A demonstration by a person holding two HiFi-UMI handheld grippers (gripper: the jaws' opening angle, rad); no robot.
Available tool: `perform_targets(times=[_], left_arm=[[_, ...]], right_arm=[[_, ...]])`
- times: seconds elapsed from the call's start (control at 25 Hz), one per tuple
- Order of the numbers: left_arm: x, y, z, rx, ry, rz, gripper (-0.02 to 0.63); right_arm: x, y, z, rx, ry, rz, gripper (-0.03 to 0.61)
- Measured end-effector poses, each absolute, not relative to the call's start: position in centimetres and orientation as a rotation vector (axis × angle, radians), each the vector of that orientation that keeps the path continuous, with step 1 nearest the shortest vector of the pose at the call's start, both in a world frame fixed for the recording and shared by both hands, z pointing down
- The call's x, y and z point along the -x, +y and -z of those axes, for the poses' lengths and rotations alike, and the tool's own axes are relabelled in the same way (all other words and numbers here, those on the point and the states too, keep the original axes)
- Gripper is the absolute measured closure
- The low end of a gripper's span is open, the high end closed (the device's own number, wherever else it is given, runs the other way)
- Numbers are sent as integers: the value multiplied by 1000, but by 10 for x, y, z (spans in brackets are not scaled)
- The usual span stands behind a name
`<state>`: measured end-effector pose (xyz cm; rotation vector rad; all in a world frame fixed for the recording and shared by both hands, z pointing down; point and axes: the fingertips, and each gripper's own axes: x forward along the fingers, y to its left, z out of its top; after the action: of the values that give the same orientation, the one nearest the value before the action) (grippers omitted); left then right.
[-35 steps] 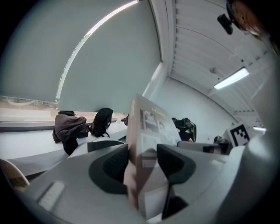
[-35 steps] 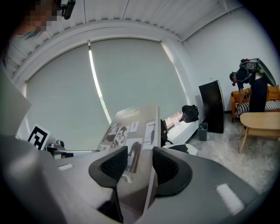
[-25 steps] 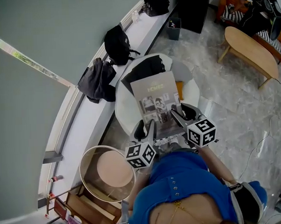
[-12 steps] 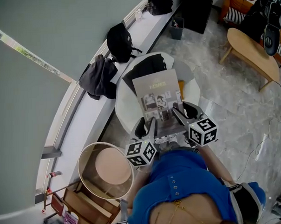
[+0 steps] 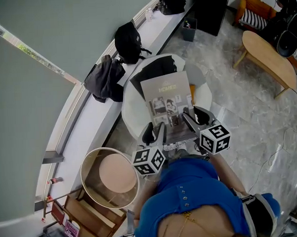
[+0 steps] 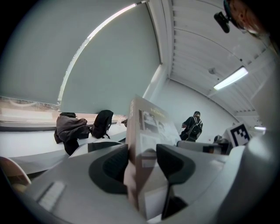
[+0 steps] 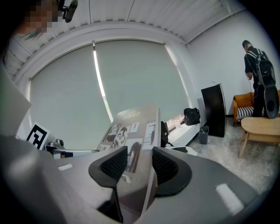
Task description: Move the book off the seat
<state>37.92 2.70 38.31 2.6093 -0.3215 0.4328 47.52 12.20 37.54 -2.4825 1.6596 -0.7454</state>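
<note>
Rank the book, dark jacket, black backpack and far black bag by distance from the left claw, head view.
1. book, gripped in the left claw.
2. dark jacket, on the ledge, up-left.
3. black backpack, further along the ledge.
4. far black bag, ledge's far end, top of view.

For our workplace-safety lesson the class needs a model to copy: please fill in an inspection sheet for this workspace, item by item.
Surface: white seat, partly covered.
Job's things: book, held tilted over the seat.
Clutter: black item and orange item on the seat.
Grippers: left gripper and right gripper each shut on the book's near edge.
Cables: thin cable on the floor, right side.
Surroundings: backpack and jacket on the window ledge; round side table; wooden table.
</note>
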Motion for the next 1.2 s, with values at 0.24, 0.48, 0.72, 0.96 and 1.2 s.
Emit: perform_targets(times=[0.24, 0.48, 0.72, 0.96, 1.2], left_arm=[[-379, 29, -380, -2609, -326, -420, 420], [-380, 29, -381, -2607, -335, -416, 419], [-380, 30, -380, -2604, -344, -419, 419], [-380, 34, -384, -2596, -366, -420, 419], [-380, 40, -384, -2581, -445, -431, 419]], right_arm=[[-476, 123, -373, 2480, 1666, 740, 396], [-478, 123, -372, 2482, 1678, 734, 396], [-478, 123, -371, 2477, 1691, 734, 396], [-480, 124, -374, 2466, 1715, 742, 396], [-484, 125, -376, 2407, 1778, 780, 396]])
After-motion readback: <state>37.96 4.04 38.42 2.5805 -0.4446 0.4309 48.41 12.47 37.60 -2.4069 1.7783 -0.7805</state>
